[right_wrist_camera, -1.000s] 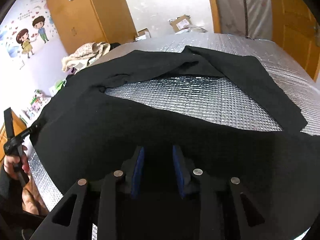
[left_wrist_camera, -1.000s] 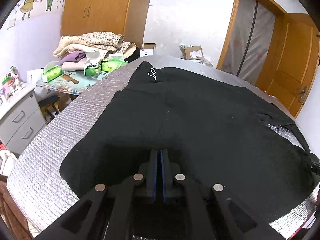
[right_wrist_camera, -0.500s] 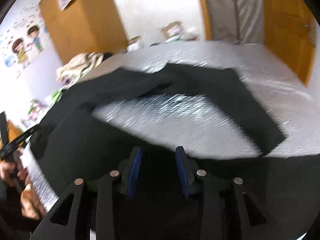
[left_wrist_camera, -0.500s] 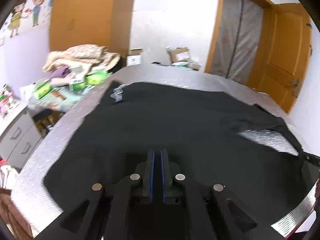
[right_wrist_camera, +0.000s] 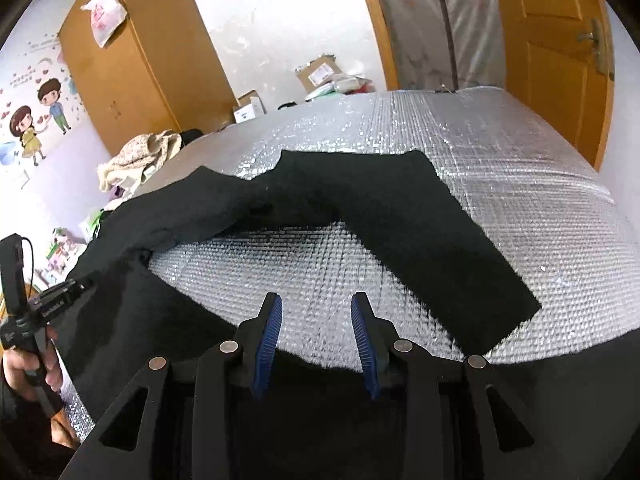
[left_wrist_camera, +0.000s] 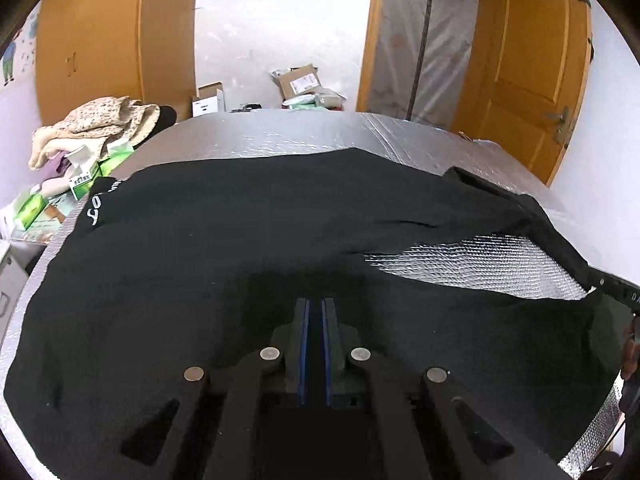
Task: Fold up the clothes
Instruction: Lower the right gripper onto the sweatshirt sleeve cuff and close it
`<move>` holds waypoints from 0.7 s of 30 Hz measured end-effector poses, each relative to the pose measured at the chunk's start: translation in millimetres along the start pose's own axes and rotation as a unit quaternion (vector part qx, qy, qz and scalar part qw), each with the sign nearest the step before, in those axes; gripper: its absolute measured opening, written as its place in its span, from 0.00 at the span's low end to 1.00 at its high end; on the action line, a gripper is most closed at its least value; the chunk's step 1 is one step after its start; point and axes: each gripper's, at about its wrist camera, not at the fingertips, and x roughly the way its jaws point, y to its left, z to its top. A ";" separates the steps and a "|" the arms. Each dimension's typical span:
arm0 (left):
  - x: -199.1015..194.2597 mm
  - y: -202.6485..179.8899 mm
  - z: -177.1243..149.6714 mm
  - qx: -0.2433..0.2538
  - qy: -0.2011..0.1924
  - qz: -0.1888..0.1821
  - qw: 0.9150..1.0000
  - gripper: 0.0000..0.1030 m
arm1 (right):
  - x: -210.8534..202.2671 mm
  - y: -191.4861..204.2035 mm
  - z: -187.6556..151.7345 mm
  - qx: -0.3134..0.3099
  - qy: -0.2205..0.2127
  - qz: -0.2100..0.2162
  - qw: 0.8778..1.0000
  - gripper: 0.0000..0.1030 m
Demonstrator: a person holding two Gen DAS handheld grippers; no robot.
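A black garment (left_wrist_camera: pixel 240 240) with white lettering (left_wrist_camera: pixel 96 208) lies spread on a table covered in silver quilted matting (left_wrist_camera: pixel 280 136). My left gripper (left_wrist_camera: pixel 315 304) is shut, and black cloth fills the thin gap between its blue pads. In the right wrist view it pinches the garment's left edge (right_wrist_camera: pixel 86 284). My right gripper (right_wrist_camera: pixel 316 304) stands open. Bare matting (right_wrist_camera: pixel 316 264) shows between its pads, and the garment's near edge runs under the bases of its fingers. One sleeve (right_wrist_camera: pixel 440 248) stretches out flat ahead and to the right of it.
Folded blankets (left_wrist_camera: pixel 96 124) and green tissue boxes (left_wrist_camera: pixel 84 180) sit on a side table to the left. Cardboard boxes (left_wrist_camera: pixel 300 80) stand on the floor beyond the table. An orange door (left_wrist_camera: pixel 532 60) is at the right. A person's hand (right_wrist_camera: pixel 20 368) holds the left gripper.
My left gripper has swung across with the cloth still in it, and the lettering now sits far left. My right gripper's jaws have widened; cloth that lay between its pads is gone from there.
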 end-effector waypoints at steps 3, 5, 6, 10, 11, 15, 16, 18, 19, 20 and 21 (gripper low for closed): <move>5.0 -7.6 1.3 0.004 0.003 0.003 1.000 0.04 | -2.8 -2.1 2.9 -0.003 -0.014 0.001 1.000 0.37; 7.9 -10.7 1.7 0.006 0.006 0.005 1.000 0.04 | -5.2 -3.5 5.4 -0.004 -0.024 0.002 1.000 0.37; 10.0 -12.0 1.6 0.007 0.008 0.005 1.000 0.04 | -6.6 -4.3 7.3 -0.006 -0.031 0.003 1.000 0.37; 24.0 -17.2 -1.4 0.013 0.031 0.007 0.999 0.05 | -10.9 -7.0 14.4 -0.020 -0.049 0.012 0.999 0.40; 25.2 -17.3 -1.0 0.014 0.034 0.008 0.999 0.05 | -10.4 -6.6 15.0 -0.027 -0.050 0.013 0.998 0.40; 26.6 -11.2 -1.3 0.003 0.036 -0.006 0.999 0.06 | -3.5 -8.6 17.0 -0.036 -0.037 0.013 0.999 0.40; 26.7 -10.7 -1.6 0.001 0.036 -0.008 0.999 0.06 | -1.2 -9.9 17.3 -0.035 -0.032 0.012 0.999 0.40; 26.8 -11.4 -2.5 0.003 0.036 -0.006 0.999 0.06 | 3.3 -12.2 17.9 -0.035 -0.022 0.008 0.999 0.40; 26.7 -12.6 -2.7 0.006 0.036 -0.003 0.999 0.06 | 5.5 -13.1 18.5 -0.036 -0.017 0.006 0.999 0.40; 26.7 -14.0 -2.9 0.010 0.036 0.001 0.999 0.06 | 7.1 -13.6 18.9 -0.037 -0.013 0.004 0.999 0.40; 26.8 -15.1 -2.7 0.012 0.036 0.004 0.999 0.06 | 8.1 -14.6 19.5 -0.040 -0.011 0.002 0.999 0.40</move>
